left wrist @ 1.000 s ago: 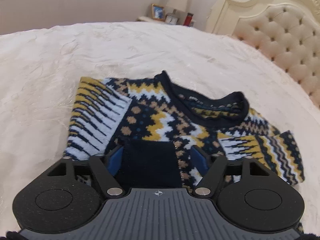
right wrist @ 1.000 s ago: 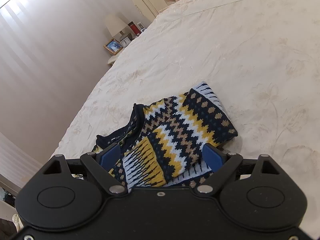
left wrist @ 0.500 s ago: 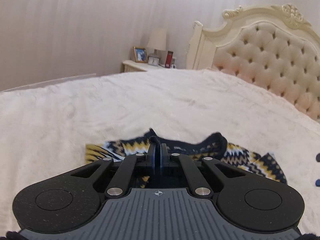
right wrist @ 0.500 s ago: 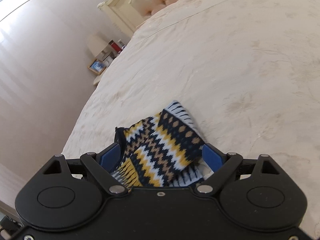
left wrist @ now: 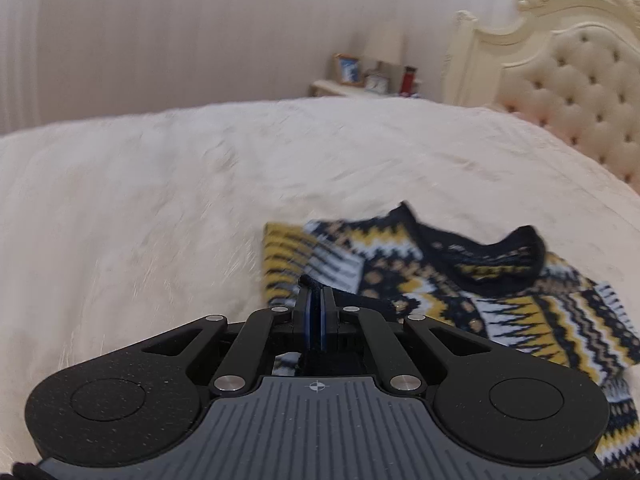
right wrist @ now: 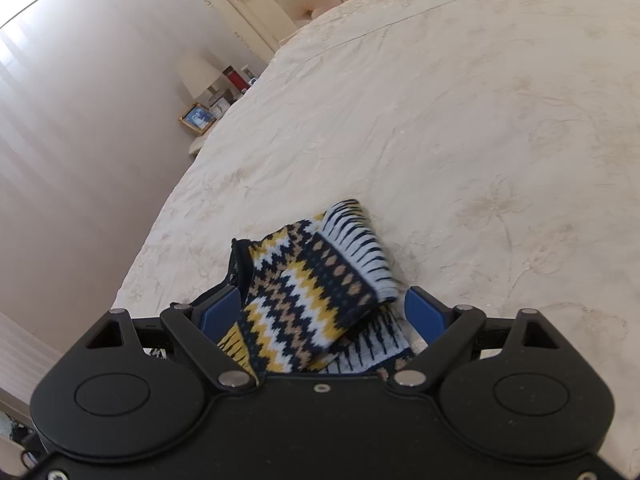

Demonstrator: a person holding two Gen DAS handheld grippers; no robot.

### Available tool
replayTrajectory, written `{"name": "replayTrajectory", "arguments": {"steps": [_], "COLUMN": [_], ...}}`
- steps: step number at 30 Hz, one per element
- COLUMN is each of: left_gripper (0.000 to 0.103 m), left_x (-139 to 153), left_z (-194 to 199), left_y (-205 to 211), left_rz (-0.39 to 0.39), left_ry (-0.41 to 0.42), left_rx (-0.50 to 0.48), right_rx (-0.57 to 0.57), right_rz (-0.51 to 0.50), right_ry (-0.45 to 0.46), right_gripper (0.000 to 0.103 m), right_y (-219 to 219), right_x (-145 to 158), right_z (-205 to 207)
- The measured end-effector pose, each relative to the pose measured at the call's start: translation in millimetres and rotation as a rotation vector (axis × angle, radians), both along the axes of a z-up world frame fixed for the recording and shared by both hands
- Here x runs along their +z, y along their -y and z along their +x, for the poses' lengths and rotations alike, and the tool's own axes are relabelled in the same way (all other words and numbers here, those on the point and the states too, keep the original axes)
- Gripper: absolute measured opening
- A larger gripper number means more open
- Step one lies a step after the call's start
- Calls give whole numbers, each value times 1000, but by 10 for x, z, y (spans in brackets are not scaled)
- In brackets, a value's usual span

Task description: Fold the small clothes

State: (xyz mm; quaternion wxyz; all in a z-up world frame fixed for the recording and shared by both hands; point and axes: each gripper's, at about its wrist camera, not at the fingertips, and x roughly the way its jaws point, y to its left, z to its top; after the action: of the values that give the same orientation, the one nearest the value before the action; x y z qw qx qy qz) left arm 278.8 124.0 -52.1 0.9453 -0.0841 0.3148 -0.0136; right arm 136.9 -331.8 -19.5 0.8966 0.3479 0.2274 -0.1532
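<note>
A small knitted sweater (left wrist: 460, 280) in navy, yellow and white zigzags lies on the cream bedspread (left wrist: 200, 200), sleeves folded in, collar toward the headboard. My left gripper (left wrist: 316, 300) is shut on a dark navy edge of the sweater at its near left side. My right gripper (right wrist: 324, 312) is open, its blue pads on either side of the sweater's folded sleeve part (right wrist: 316, 292), which lies between the jaws.
A tufted cream headboard (left wrist: 568, 92) stands at the right. A nightstand (left wrist: 360, 88) with a lamp, photo frame, clock and red bottle sits beyond the bed by the wall. The bedspread (right wrist: 460, 120) stretches wide around the sweater.
My left gripper closed on the sweater's navy edge and has shifted left, the view blurred. My right gripper stays open and has come closer over the folded sleeve.
</note>
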Motion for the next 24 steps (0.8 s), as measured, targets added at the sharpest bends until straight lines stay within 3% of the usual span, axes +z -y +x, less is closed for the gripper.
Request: {"name": "replayTrajectory", "arguments": {"steps": [5, 7, 9, 12, 16, 21, 24], "left_gripper": [10, 31, 43, 45, 59, 66, 71], "left_x": [-168, -189, -181, -127, 17, 135, 66], "left_z": [112, 128, 113, 77, -87, -239, -179], "left_y": [3, 10, 6, -74, -77, 184, 371], "left_rz": [59, 85, 114, 101, 107, 132, 126], "left_ry": [-85, -99, -96, -84, -23, 46, 4], "left_rx": [-25, -41, -25, 28, 66, -26, -136], "right_rx": [-1, 2, 6, 1, -9, -11, -19], "right_rz": [-4, -11, -14, -18, -19, -33, -41], "right_ry": [-7, -9, -10, -10, -11, -27, -49], "right_gripper": [91, 92, 93, 93, 94, 98, 98], "right_y": [-11, -22, -31, -30, -22, -27, -15], "right_x": [-7, -4, -2, -1, -8, -28, -62], "right_z": [21, 24, 24, 18, 19, 48, 66]}}
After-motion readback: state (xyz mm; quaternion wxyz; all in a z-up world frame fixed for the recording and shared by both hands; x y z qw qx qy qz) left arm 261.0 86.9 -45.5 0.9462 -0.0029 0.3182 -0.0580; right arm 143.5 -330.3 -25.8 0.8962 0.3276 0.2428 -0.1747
